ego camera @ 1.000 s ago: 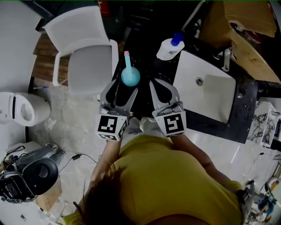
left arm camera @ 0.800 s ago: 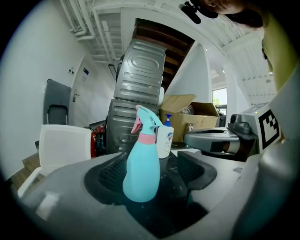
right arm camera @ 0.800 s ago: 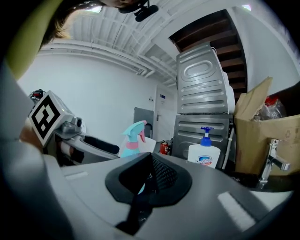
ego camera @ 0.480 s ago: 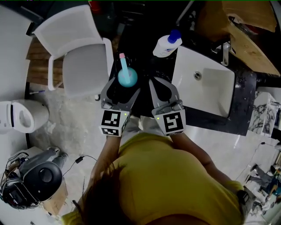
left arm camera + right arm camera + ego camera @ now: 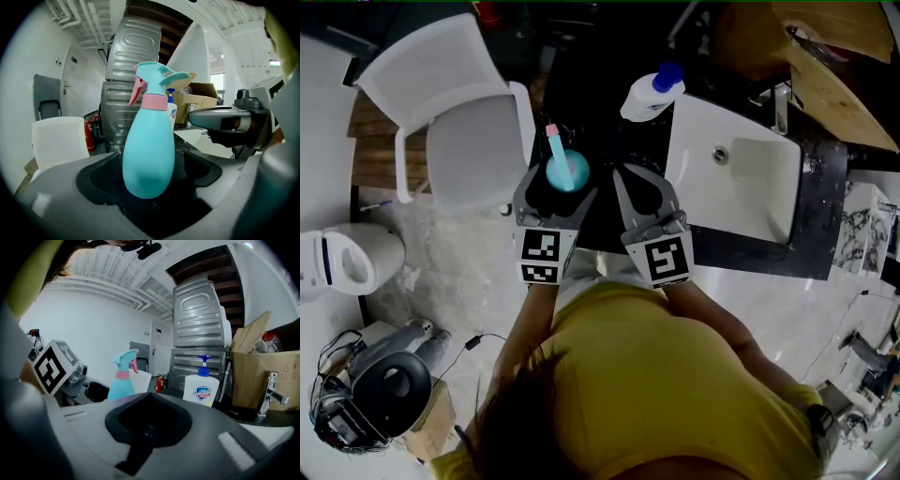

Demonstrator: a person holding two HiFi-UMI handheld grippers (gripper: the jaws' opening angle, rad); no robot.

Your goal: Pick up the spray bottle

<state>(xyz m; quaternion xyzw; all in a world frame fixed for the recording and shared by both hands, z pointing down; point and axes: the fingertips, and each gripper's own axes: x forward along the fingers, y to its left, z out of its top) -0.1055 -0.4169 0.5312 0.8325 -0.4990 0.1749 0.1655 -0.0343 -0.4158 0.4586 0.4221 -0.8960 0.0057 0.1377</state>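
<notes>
**A:** Where is the spray bottle [image 5: 149,154]?

**B:** Right between the two jaws of my left claw [image 5: 559,187]. The jaws are opening wide and are not squeezing it. My right claw [image 5: 636,183] is closed on nothing, off to the side, so my left one is nearer.

**A:** How does it stand?

**B:** Straight up on the dark counter [image 5: 605,141], long way up and down. I think its pink trigger [image 5: 136,91] points away from me, a bit left. The soap bottle [image 5: 649,96] is farther back.
</notes>
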